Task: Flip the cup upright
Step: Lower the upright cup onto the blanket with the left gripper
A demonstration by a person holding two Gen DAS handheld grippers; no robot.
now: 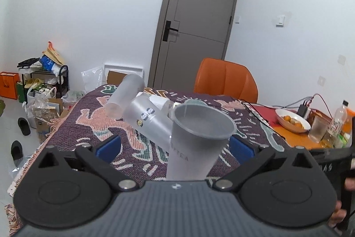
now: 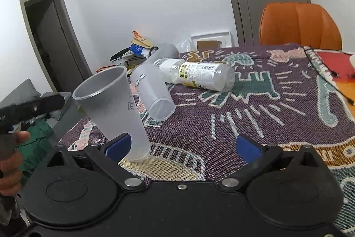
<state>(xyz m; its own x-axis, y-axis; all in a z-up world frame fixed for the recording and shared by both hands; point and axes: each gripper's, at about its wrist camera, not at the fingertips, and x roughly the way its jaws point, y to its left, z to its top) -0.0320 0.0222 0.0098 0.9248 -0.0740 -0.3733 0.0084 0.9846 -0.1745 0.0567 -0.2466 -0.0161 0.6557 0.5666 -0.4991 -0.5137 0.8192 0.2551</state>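
Note:
A frosted plastic cup (image 1: 195, 143) stands mouth up on the patterned tablecloth (image 1: 142, 154), leaning a little. It stands between the wide-open fingers of my left gripper (image 1: 175, 146), and neither blue pad (image 1: 109, 146) touches it. In the right wrist view the same cup (image 2: 115, 112) stands just left of my open, empty right gripper (image 2: 182, 146), close to its left pad (image 2: 117, 147). A second frosted cup (image 2: 153, 93) lies on its side behind it. A third cup (image 1: 124, 96) lies further back.
A clear plastic bottle (image 2: 199, 76) with a white label lies on its side mid-table. An orange chair (image 1: 226, 79) stands at the far edge. A bowl of oranges (image 1: 291, 120), a glass and bottles stand at the right. The table's left edge drops to a cluttered floor.

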